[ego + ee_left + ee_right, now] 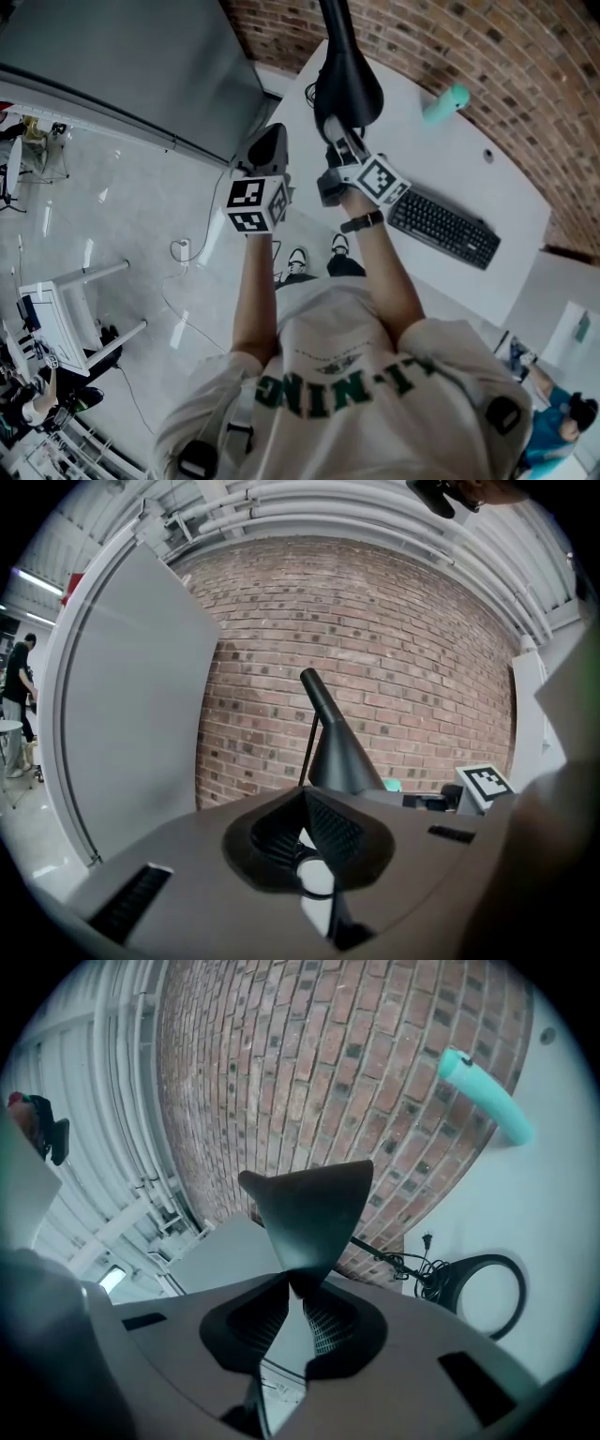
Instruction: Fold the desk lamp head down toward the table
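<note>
While right gripper (337,131) is working: its jaws are clamping narrowly on the black lamp head (305,1213), which is sitting wedged between their tips.
Lamp head: is hanging directly ahead of the right gripper, touching its pads.
Lamp arm (337,28): is rising beyond the head, away from that gripper.
Left gripper (274,131): is hovering just left of the right gripper, apart from the lamp, jaws drawn together on nothing.
White table (469,159): is spreading beyond and right of the right gripper.
Keyboard (442,228): is lying on it, to that gripper's right.
</note>
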A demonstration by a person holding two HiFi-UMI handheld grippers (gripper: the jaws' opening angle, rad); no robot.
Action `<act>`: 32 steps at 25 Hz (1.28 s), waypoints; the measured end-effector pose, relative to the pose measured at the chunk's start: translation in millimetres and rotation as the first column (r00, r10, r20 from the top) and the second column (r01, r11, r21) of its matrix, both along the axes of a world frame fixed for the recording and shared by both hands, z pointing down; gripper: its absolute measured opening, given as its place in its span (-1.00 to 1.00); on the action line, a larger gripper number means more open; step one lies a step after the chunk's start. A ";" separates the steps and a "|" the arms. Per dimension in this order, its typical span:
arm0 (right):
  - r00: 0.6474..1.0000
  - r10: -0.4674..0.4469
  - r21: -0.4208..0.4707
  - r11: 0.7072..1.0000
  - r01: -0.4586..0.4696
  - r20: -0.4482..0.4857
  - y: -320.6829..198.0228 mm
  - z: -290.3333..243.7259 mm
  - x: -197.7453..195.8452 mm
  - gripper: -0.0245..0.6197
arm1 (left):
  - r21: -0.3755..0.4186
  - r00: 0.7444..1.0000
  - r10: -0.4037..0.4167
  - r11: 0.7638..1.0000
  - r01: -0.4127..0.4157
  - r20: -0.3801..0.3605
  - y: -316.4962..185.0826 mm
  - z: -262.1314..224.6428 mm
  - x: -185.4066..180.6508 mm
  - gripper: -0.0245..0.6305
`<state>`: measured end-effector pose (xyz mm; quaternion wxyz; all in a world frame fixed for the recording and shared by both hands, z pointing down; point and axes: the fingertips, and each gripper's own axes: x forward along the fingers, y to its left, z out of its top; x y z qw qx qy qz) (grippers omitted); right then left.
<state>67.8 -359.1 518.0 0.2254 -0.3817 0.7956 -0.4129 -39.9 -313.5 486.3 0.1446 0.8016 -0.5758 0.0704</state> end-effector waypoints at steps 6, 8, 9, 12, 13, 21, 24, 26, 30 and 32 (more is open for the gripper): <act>0.988 0.002 -0.079 0.997 0.011 0.156 -13.8 13.5 -9.3 -0.80 | -0.017 1.000 -0.025 1.000 0.025 0.008 -3.5 6.9 -5.4 -0.93; 0.991 0.002 -0.061 0.998 0.006 0.136 -16.8 16.0 -8.5 -0.80 | -0.022 0.999 -0.034 0.999 0.034 0.012 -2.3 9.0 -7.3 -0.93; 0.994 0.000 -0.036 0.999 0.003 0.106 -18.8 16.4 -6.7 -0.80 | -0.025 0.999 -0.037 0.999 0.038 0.014 -1.6 10.0 -7.6 -0.93; 0.996 -0.012 0.005 1.000 0.012 0.090 -22.6 13.3 -7.4 -0.80 | -0.030 0.999 -0.046 0.998 0.047 0.020 -0.2 12.1 -8.5 -0.93; 0.995 -0.016 0.008 1.000 0.016 0.097 -22.9 12.5 -8.5 -0.80 | -0.031 0.999 -0.048 0.998 0.048 0.022 0.4 12.4 -8.8 -0.93; 0.990 -0.041 -0.018 0.999 0.044 0.133 -13.8 15.4 -14.4 -0.80 | -0.021 0.999 -0.044 0.999 0.045 0.030 6.4 7.4 -7.1 -0.93; 0.982 -0.043 -0.087 0.994 0.059 0.182 -11.7 17.0 -17.8 -0.77 | -0.013 0.999 -0.036 0.999 0.037 0.032 10.0 4.9 -5.4 -0.93; 0.983 -0.063 -0.088 0.993 0.079 0.175 -9.6 18.6 -17.6 -0.64 | -0.007 0.999 -0.030 1.000 0.031 0.033 13.7 2.3 -5.4 -0.93; 0.983 -0.070 -0.090 0.992 0.086 0.171 2.9 22.5 -7.4 -0.57 | 0.011 0.999 -0.018 1.000 0.017 0.029 17.5 -5.6 -6.0 -0.93; 0.999 -0.050 -0.080 0.995 0.051 0.010 8.6 31.7 8.9 -0.57 | 0.011 1.000 -0.009 1.000 0.009 0.017 18.7 -6.2 -5.8 -0.93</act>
